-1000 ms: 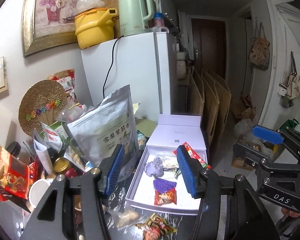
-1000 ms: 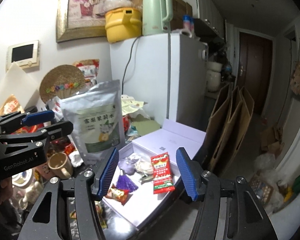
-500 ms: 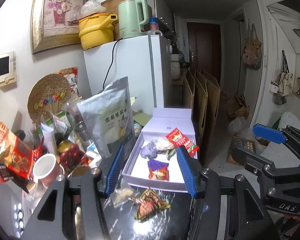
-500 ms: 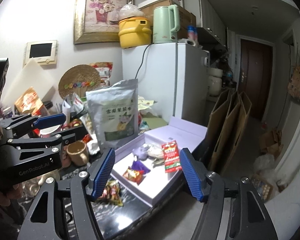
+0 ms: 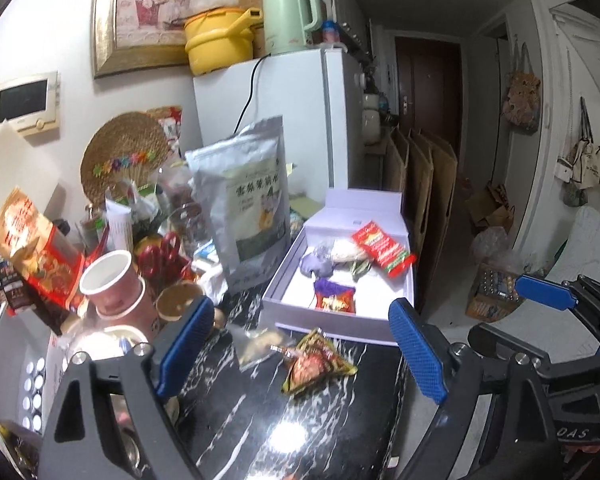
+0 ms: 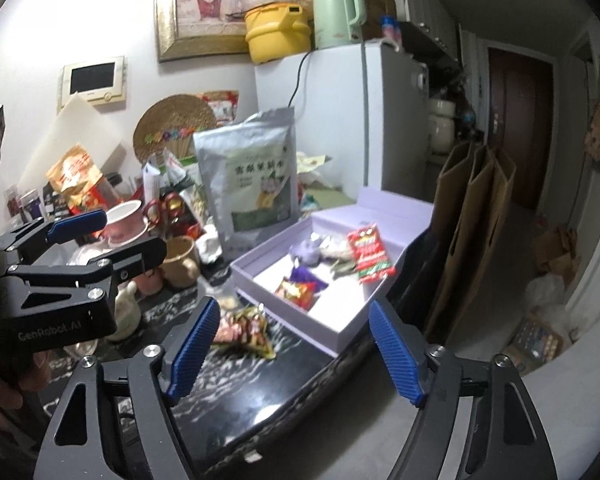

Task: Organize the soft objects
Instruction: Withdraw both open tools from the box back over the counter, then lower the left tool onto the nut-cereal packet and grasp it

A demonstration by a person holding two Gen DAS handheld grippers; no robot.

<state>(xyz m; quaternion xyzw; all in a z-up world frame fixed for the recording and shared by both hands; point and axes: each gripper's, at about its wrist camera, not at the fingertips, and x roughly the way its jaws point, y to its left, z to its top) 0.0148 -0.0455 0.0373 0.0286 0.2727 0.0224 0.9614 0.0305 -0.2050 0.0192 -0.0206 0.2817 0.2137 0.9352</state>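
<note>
Hovering wide open and empty, the left gripper (image 5: 300, 344) is framing a green-edged snack packet (image 5: 316, 368) lying loose on the black marble counter (image 5: 340, 420), just before the lavender box (image 5: 332, 320) already collecting soft packets. Beside it, the right gripper (image 6: 296, 348) is also gaping empty, probably waiting.

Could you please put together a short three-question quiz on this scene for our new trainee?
1. True or false: the left gripper is shut on a packet.
2. Where does the red sachet lie: A) in the lavender box, B) on the fridge, C) in the pink cup?
3. Name the wrapped item on the black marble counter just in front of the box.

Key: 1 false; 2 A; 3 the green-edged snack packet.
</note>
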